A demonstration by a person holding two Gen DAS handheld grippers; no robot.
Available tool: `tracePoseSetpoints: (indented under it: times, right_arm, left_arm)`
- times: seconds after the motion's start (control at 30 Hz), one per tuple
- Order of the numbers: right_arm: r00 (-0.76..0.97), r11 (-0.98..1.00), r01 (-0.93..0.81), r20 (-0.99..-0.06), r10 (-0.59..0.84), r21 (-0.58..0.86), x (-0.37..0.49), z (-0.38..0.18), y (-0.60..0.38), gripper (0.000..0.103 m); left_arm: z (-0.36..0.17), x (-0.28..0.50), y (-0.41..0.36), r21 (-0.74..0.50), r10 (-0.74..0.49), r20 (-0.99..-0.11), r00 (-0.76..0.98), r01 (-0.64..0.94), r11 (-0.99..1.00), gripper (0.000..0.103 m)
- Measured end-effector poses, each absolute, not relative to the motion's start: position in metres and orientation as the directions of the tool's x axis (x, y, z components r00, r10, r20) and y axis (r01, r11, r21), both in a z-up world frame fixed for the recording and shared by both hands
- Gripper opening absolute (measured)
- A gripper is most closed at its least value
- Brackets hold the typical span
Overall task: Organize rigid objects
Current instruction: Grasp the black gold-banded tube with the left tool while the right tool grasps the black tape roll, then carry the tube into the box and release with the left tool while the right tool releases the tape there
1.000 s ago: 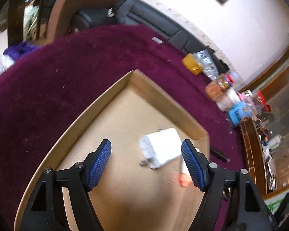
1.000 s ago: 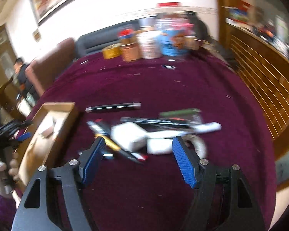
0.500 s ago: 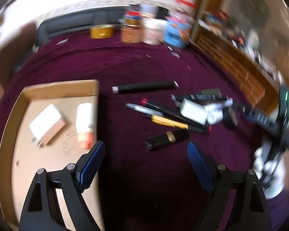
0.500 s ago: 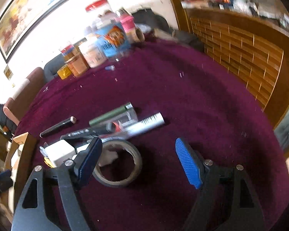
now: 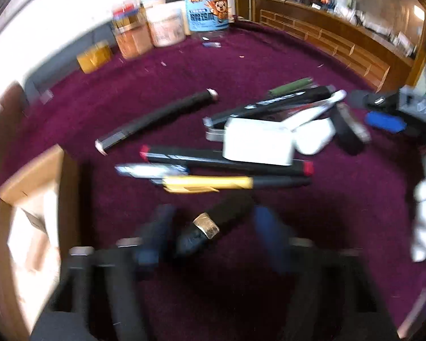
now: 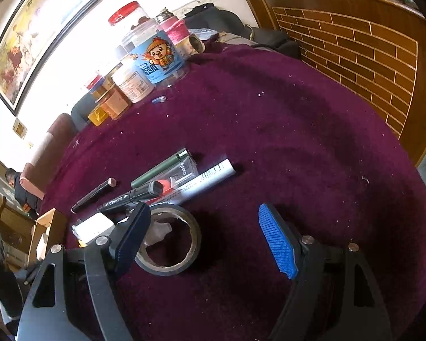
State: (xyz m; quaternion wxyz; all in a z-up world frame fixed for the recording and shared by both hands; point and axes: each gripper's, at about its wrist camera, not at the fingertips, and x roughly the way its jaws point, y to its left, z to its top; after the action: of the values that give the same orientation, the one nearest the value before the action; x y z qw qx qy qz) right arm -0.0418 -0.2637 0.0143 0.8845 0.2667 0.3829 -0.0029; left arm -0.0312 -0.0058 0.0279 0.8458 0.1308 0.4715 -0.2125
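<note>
Surface: maroon cloth [image 6: 298,147] covers the table under both tools; a brick-patterned wooden partition [image 6: 369,54] stands beyond the right tool, and a framed painting [image 6: 34,37] hangs on the white wall far ahead to its left.
Left gripper [image 5: 213,236]: blurred, jaws spread wide, holding nothing.
Black tube with gold band [image 5: 213,224]: lies slanted on the cloth between the left tool's fingers; contact with either pad cannot be made out through the blur.
Pens ahead of left tool: a yellow-and-black pen [image 5: 230,183], a blue-and-white pen [image 5: 150,169] and a black marker with red ends [image 5: 227,160] lie side by side just beyond the tube.
White charger block [image 5: 258,142]: rests on the red-ended marker, further ahead and to the right.
Long black stick [image 5: 156,120]: lies alone, ahead and left of the pile.
Cardboard box [image 5: 37,176]: open, just left of the left tool.
Right gripper [image 6: 204,238]: jaws wide apart, nothing between them but cloth.
Tape roll [image 6: 167,267]: flat on the cloth, right beside the right tool's left finger, partly behind it.
Silver tube [image 6: 207,179], black marker [image 6: 130,197], green pen [image 6: 159,172]: grouped just ahead of the tape roll.
Jars [image 6: 153,56]: clustered at the far table edge, well ahead of both tools.
</note>
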Motion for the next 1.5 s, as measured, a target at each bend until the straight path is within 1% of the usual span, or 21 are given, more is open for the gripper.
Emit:
tracePoseSetpoints:
  times: [0.03, 0.2, 0.27, 0.3, 0.33, 0.4, 0.47, 0.5, 0.53, 0.73, 0.87, 1.0, 1.1, 1.17, 1.2, 1.23, 1.27, 1.33, 1.37, 1.4, 1.5]
  right_arm:
    - [0.703, 0.854, 0.213, -0.681, 0.204, 0.476, -0.041, 0.013, -0.265, 0.079]
    - [0.702, 0.856, 0.21, -0.682, 0.204, 0.473, -0.042, 0.013, -0.263, 0.08]
    - [0.701, 0.859, 0.211, -0.684, 0.2, 0.467, -0.041, 0.014, -0.263, 0.081]
    - [0.701, 0.859, 0.211, -0.684, 0.2, 0.467, -0.041, 0.014, -0.263, 0.081]
    - [0.701, 0.858, 0.211, -0.684, 0.201, 0.469, -0.041, 0.014, -0.263, 0.081]
    - [0.702, 0.857, 0.21, -0.683, 0.203, 0.471, -0.041, 0.014, -0.264, 0.081]
    - [0.702, 0.855, 0.21, -0.682, 0.205, 0.474, -0.041, 0.014, -0.264, 0.081]
    - [0.703, 0.854, 0.21, -0.681, 0.206, 0.475, -0.042, 0.013, -0.264, 0.081]
    - [0.703, 0.854, 0.21, -0.681, 0.206, 0.476, -0.042, 0.014, -0.264, 0.081]
    - [0.704, 0.855, 0.211, -0.68, 0.202, 0.473, -0.041, 0.014, -0.264, 0.081]
    - [0.68, 0.882, 0.196, -0.707, 0.192, 0.429, -0.046, 0.02, -0.257, 0.081]
    - [0.712, 0.943, 0.104, -0.686, 0.151, 0.315, -0.064, 0.037, -0.23, 0.081]
    - [0.712, 0.983, 0.011, -0.692, 0.121, 0.184, -0.063, 0.043, -0.196, 0.081]
    - [0.704, 0.989, -0.024, -0.701, 0.119, 0.143, -0.06, 0.041, -0.182, 0.08]
    - [0.697, 0.992, -0.038, -0.709, 0.113, 0.121, -0.057, 0.039, -0.176, 0.075]
    - [0.688, 0.994, -0.049, -0.718, 0.107, 0.101, -0.053, 0.036, -0.172, 0.063]
    - [0.674, 0.994, -0.061, -0.731, 0.105, 0.086, -0.049, 0.032, -0.169, 0.054]
    - [0.631, 0.993, -0.079, -0.767, 0.117, 0.086, -0.041, 0.023, -0.165, 0.019]
    - [0.625, 0.993, -0.078, -0.771, 0.12, 0.091, -0.04, 0.021, -0.166, 0.014]
    - [0.631, 0.993, -0.074, -0.766, 0.121, 0.096, -0.042, 0.023, -0.168, 0.012]
    - [0.642, 0.991, -0.068, -0.756, 0.129, 0.112, -0.051, 0.03, -0.173, 0.011]
  left_arm:
    - [0.029, -0.035, -0.004, 0.008, -0.243, -0.856, 0.457, 0.48, 0.877, 0.018]
    - [0.03, -0.053, 0.0, -0.029, -0.27, -0.855, 0.443, 0.478, 0.878, 0.018]
    - [0.029, -0.052, -0.002, -0.031, -0.27, -0.85, 0.451, 0.47, 0.882, 0.021]
    - [0.028, -0.05, -0.003, -0.036, -0.272, -0.849, 0.453, 0.465, 0.885, 0.027]
    - [0.028, -0.048, -0.004, -0.043, -0.276, -0.847, 0.454, 0.46, 0.887, 0.035]
    - [0.026, -0.045, -0.01, -0.04, -0.277, -0.841, 0.466, 0.456, 0.889, 0.044]
    - [0.024, -0.045, -0.017, 0.006, -0.248, -0.833, 0.494, 0.458, 0.889, 0.045]
    - [0.025, -0.049, -0.019, 0.013, -0.248, -0.829, 0.501, 0.461, 0.887, 0.035]
    - [0.026, -0.049, -0.019, 0.007, -0.252, -0.829, 0.499, 0.46, 0.888, 0.015]
    - [0.042, -0.069, 0.003, -0.099, -0.335, -0.813, 0.477, 0.453, 0.886, 0.014]
    - [0.059, -0.082, 0.032, -0.191, -0.402, -0.782, 0.477, 0.431, 0.882, 0.014]
    - [0.074, -0.095, 0.06, -0.246, -0.44, -0.746, 0.5, 0.408, 0.879, 0.014]
    - [0.077, -0.096, 0.077, -0.281, -0.454, -0.732, 0.508, 0.382, 0.88, 0.014]
    - [0.076, -0.096, 0.086, -0.295, -0.452, -0.727, 0.516, 0.36, 0.885, 0.014]
    - [0.076, -0.095, 0.09, -0.301, -0.451, -0.727, 0.518, 0.35, 0.887, 0.014]
    - [0.075, -0.095, 0.096, -0.308, -0.448, -0.726, 0.522, 0.336, 0.89, 0.014]
    - [0.075, -0.096, 0.099, -0.311, -0.446, -0.725, 0.525, 0.328, 0.892, 0.014]
    - [0.075, -0.099, 0.111, -0.313, -0.435, -0.724, 0.535, 0.307, 0.899, 0.014]
    - [0.076, -0.1, 0.116, -0.312, -0.428, -0.723, 0.542, 0.297, 0.902, 0.014]
    - [0.076, -0.102, 0.123, -0.312, -0.42, -0.721, 0.551, 0.283, 0.907, 0.014]
    - [0.079, -0.105, 0.146, -0.319, -0.4, -0.713, 0.577, 0.241, 0.917, 0.014]
